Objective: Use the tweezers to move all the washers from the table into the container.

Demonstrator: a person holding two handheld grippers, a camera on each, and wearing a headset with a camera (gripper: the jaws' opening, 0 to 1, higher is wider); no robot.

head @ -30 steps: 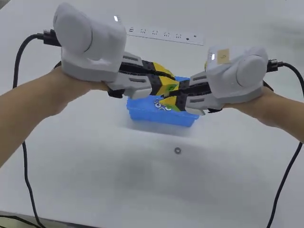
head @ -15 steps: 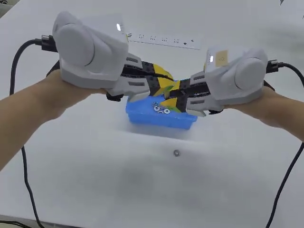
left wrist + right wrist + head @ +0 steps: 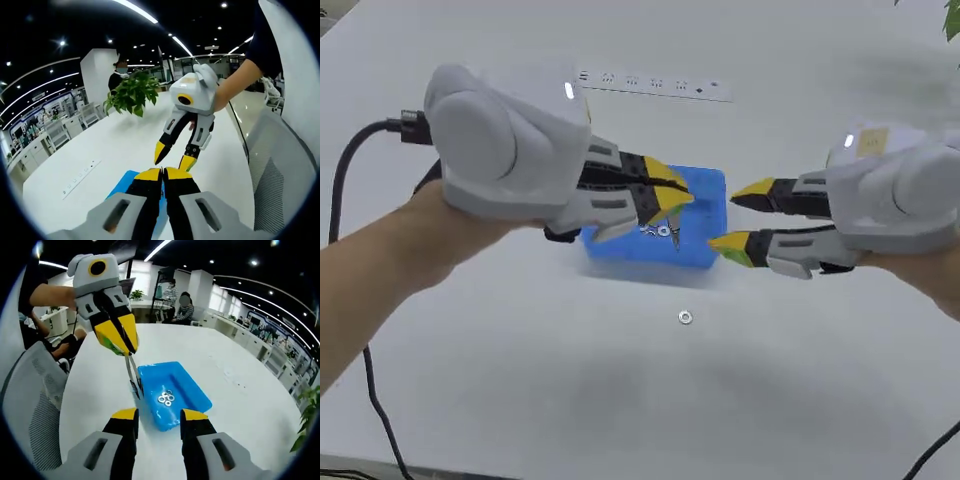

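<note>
In the head view my left gripper [image 3: 677,201] hangs over the blue container [image 3: 708,196], shut on thin metal tweezers [image 3: 673,237] whose tips point down into it. Several washers [image 3: 660,232] lie inside the container. One washer [image 3: 685,317] lies on the white table in front of it. My right gripper [image 3: 722,217] stands open just right of the container, with nothing between its jaws. The right gripper view shows the left gripper [image 3: 129,347] with the tweezers [image 3: 133,376] beside the container [image 3: 185,385] and its washers [image 3: 166,398]. The left gripper view faces the open right gripper [image 3: 171,157].
A white power strip [image 3: 650,85] lies at the far side of the table. A mesh chair [image 3: 30,405] stands by the table edge, and a potted plant [image 3: 132,92] sits at the far end. People are in the background.
My right gripper has drawn back to the right, away from the tweezers, and now stands open. The left gripper still holds the tweezers over the container.
</note>
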